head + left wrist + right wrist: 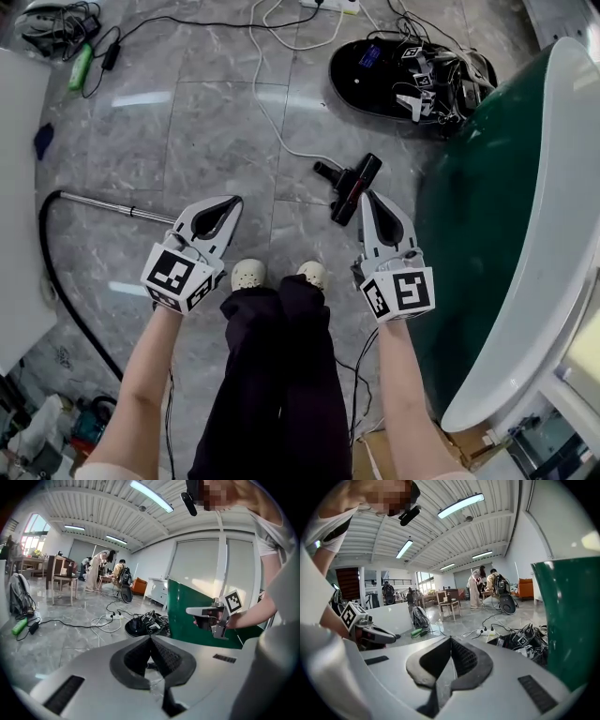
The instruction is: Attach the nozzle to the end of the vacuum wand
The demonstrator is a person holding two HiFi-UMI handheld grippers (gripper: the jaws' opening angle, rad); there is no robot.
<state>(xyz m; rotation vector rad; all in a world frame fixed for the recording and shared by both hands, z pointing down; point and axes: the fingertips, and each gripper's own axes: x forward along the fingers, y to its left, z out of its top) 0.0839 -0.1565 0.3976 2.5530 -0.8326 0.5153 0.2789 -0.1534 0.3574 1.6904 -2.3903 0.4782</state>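
Fingers pressed together and empty on both, the right gripper (pixel 367 199) hovered near the nozzle (pixel 352 186) on the floor (pixel 216 131); the wand (pixel 112 206) pointed toward the left gripper (pixel 232 202).

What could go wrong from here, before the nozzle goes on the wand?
1. The left gripper and right gripper have jaws shut and empty; the nozzle and wand lie apart on the floor, so a grab may push either away.
2. A white cable runs close to the nozzle and may snag.
3. The right gripper is beside the green tub and may bump it.
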